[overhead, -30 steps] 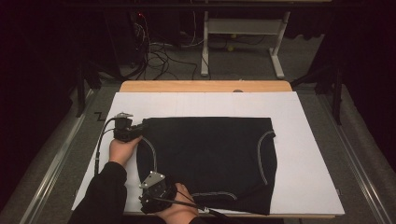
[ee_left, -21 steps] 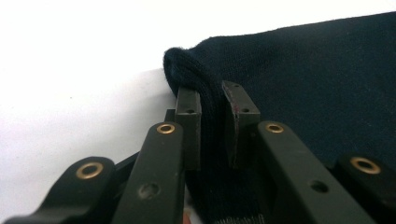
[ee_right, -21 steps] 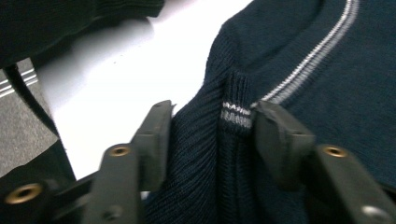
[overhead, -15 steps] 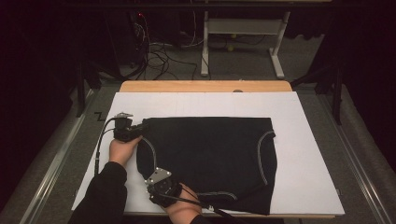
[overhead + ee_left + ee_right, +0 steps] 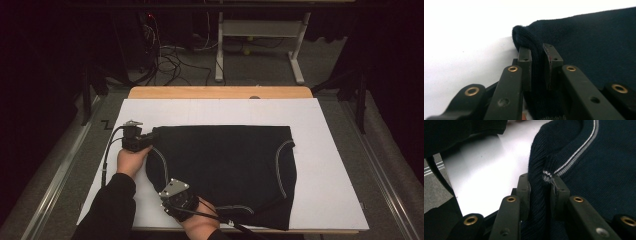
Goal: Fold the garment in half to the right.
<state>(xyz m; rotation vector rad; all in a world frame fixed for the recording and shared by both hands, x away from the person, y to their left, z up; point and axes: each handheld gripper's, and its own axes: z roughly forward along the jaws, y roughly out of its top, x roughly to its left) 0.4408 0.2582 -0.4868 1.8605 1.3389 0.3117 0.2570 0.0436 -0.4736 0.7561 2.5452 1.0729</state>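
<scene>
Fingers (image 5: 525, 65) of the left gripper (image 5: 134, 137) are seen pinching a rolled fold of the dark garment (image 5: 225, 170); in the left gripper view the knit edge is gripped between both pads, with bunched fabric rising just above them. That gripper is held in the left hand (image 5: 131, 160) near the left edge of the worktop (image 5: 330, 150), at the garment's far left corner, and its cable is looped toward the left edge.

Fingers (image 5: 524, 192) of the right gripper (image 5: 177, 197) have just been closing, and dark fabric is now clamped between them. In the right gripper view the pinch is placed on the garment's edge, just beside a grey-and-white trim stripe (image 5: 576, 152) and a small woven mark (image 5: 547, 175). This gripper is held in the right hand (image 5: 202, 222) at the near edge of the worktop, left of its middle, at the garment's near left corner. A grey three-cornered plate (image 5: 174, 188) is carried on top of it.

The garment is laid flat across the middle of the white worktop, its right side reaching toward the right edge, where a curved light stripe (image 5: 280, 170) is visible. A bare wooden strip (image 5: 220, 92) is noted along the far edge.
</scene>
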